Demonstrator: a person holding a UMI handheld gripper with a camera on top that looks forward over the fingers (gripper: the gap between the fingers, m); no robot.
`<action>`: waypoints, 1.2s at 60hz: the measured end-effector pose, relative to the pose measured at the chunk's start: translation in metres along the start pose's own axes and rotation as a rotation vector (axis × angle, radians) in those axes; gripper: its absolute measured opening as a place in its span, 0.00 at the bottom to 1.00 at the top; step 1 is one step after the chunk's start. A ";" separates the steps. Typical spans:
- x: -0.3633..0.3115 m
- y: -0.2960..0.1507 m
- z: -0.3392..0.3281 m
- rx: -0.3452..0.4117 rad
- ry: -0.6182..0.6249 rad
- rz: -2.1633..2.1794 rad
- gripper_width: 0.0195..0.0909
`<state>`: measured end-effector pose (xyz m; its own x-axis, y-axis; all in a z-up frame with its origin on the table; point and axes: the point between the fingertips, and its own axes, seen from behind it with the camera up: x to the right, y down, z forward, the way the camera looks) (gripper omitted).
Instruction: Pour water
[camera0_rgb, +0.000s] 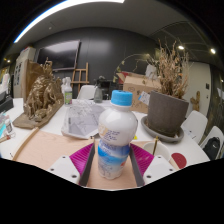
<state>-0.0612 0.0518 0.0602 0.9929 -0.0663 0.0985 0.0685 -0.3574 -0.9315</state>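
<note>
In a dim room with a dark wall, on the cluttered table (40, 148), the gripper (112, 160) clamps a white, blue-capped plastic bottle (116, 133) between its pads; still capped, tilting pours nothing, and a low grip may slip.

A dark wall (110, 45) is seen across the far side of the room, with a dark screen (58, 54) mounted on it at about ten o'clock. A long ceiling light (70, 8) is seen at eleven o'clock, and small spot lamps (181, 46) at two o'clock. A wooden easel (81, 76) is set against the wall. White chairs (207, 133) are placed at three o'clock beside the white table (30, 132).
</note>
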 end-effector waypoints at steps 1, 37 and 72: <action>0.000 0.001 0.002 0.001 0.003 -0.005 0.60; -0.039 -0.079 -0.032 0.038 -0.217 0.515 0.23; -0.017 -0.092 -0.009 -0.079 -0.535 2.006 0.23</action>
<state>-0.0856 0.0771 0.1473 -0.4045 -0.1158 -0.9072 -0.8892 -0.1820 0.4197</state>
